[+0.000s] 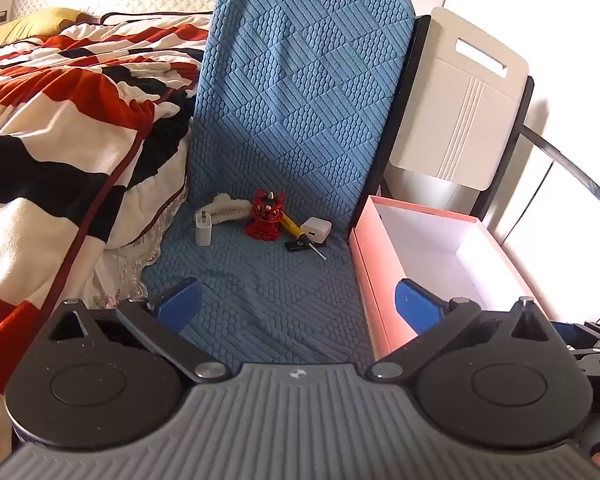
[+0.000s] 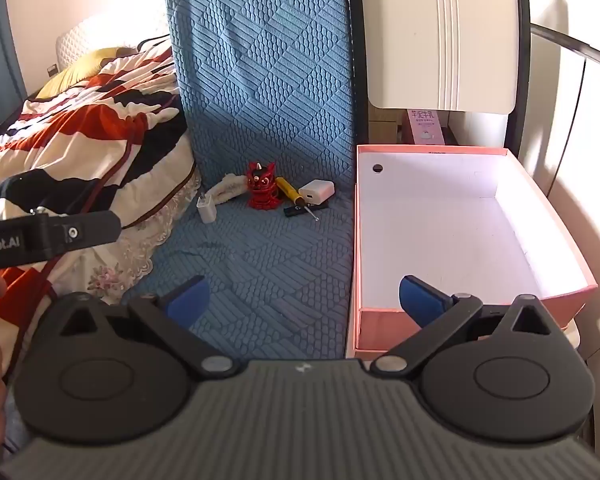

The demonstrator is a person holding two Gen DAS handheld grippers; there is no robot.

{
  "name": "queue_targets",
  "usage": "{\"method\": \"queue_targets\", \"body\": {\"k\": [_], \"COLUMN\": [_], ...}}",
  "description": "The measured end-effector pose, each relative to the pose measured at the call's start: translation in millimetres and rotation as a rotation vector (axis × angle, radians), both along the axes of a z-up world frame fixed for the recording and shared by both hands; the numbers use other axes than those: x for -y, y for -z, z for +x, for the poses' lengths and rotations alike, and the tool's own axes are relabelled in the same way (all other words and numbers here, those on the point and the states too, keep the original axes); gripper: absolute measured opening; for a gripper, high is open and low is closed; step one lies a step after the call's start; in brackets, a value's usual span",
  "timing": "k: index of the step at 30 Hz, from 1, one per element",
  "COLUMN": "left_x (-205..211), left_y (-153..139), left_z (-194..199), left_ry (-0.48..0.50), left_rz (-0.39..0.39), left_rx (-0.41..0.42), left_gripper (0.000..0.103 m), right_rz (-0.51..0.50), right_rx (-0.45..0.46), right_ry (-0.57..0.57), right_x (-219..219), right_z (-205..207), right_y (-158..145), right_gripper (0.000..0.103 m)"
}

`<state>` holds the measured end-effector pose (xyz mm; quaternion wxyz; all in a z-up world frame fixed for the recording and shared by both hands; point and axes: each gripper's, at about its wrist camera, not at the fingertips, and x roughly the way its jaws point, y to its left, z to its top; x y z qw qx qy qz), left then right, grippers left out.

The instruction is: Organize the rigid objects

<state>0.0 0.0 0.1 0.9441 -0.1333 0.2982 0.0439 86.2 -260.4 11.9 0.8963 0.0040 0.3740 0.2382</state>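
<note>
Right wrist: red figurine (image 2: 262, 189) well beyond spread fingers (image 2: 188, 300).

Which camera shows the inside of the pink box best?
The right wrist view: the pink box lies open almost whole, white floor and far wall with a round hole visible. The left wrist view shows the box from the side, partly behind a blue finger, its interior washed out by glare.

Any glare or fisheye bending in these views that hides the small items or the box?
Left wrist view: sunlight blows out the open pink cardboard box at its far right; red cat figurine stays sharp. Right wrist view: box interior evenly lit, edges bowed by the lens.
</note>
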Motion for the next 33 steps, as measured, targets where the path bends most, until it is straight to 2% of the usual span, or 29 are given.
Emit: {"method": "queue_targets", "body": {"k": [33], "left_x": [1.7], "left_y": [4.1], "left_z": [-0.9], "left_ry": [0.017], "left_rz": [0.007], "left_rx": [-0.002], "left_gripper": [0.103], "right_rz": [-0.032], "right_rx": [0.001], "right_ry": [-0.02], "right_x": [-4.5], "right_z": [-1.1], "right_y": [0.8], "right_gripper": [0.103]}}
